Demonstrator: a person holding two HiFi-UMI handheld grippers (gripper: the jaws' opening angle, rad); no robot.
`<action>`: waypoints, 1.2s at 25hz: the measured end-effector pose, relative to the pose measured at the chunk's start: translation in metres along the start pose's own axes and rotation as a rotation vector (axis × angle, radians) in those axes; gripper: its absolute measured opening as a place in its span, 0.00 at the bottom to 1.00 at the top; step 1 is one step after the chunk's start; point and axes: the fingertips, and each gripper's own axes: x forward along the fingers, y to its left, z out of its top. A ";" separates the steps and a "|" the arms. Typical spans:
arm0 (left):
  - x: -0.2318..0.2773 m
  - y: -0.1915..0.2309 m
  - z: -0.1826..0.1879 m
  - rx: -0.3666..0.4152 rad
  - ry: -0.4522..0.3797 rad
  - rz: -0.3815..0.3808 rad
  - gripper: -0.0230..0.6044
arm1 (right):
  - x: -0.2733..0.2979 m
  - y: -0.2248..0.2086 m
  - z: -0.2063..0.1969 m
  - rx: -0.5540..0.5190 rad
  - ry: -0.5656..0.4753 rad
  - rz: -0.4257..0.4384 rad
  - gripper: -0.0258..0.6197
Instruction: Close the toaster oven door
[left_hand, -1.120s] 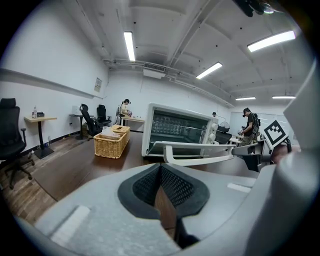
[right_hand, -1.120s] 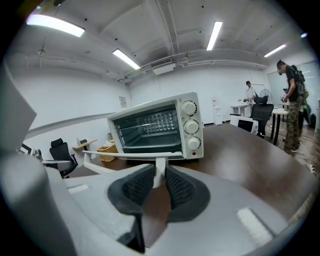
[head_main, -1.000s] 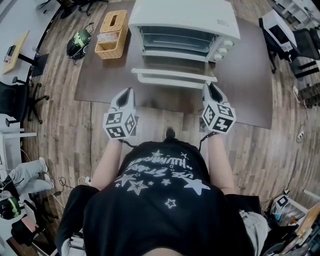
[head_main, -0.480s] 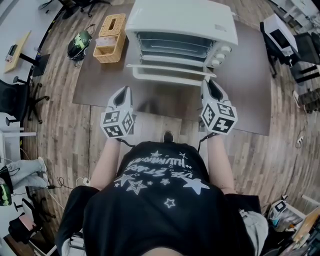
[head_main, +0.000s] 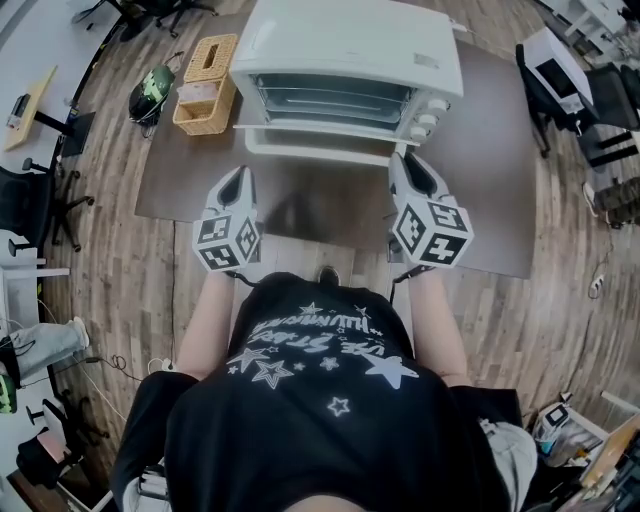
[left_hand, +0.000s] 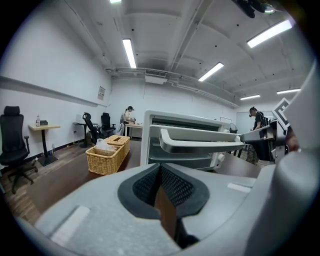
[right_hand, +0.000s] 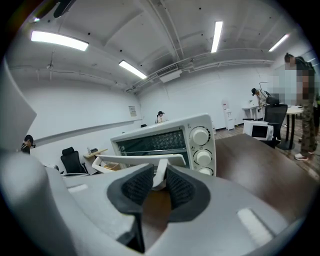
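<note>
Two tongs point at a white toaster oven (head_main: 350, 40) on a dark brown surface (head_main: 480, 200). The right tongs (head_main: 403, 160) (right_hand: 160, 175) are closed on the right end of the door handle (right_hand: 135, 161), whose white tip sits pinched between the black ribbed pads (right_hand: 137, 186); the left tongs (head_main: 238, 175) (left_hand: 160, 167) are empty with their pads pressed together, held just short of the door's left end and not touching it. Each of them carries a cube with square markers, the left cube (head_main: 225, 242) and the right cube (head_main: 432, 232) both just in front of the person's black star-printed shirt (head_main: 320, 400).

The toaster oven door (head_main: 320, 145) is part-way up, hinged at the bottom and tilted out from the oven mouth; the wire racks (head_main: 325, 95) show in the gap above it; the long pale handle (left_hand: 200, 146) runs across the door's upper edge. Three round knobs (right_hand: 200, 136) stand in a column on the oven's right side.

Left of the oven on the surface sits a wicker basket (head_main: 205, 95) (left_hand: 106, 157), with a wicker tissue box (head_main: 210, 55) just behind it; a second white appliance (head_main: 555, 55) stands on a separate desk well off to the right; a black office chair (left_hand: 12, 140) is on the wood floor at far left.
</note>
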 end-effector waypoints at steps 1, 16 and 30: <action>0.002 -0.001 0.003 0.005 -0.006 -0.001 0.05 | 0.001 -0.001 0.002 0.001 -0.003 0.005 0.17; 0.020 0.013 0.036 0.032 -0.043 -0.058 0.05 | 0.020 -0.007 0.032 0.017 -0.037 -0.038 0.17; 0.053 0.022 0.048 0.022 -0.039 -0.130 0.05 | 0.040 -0.017 0.057 0.013 -0.052 -0.075 0.17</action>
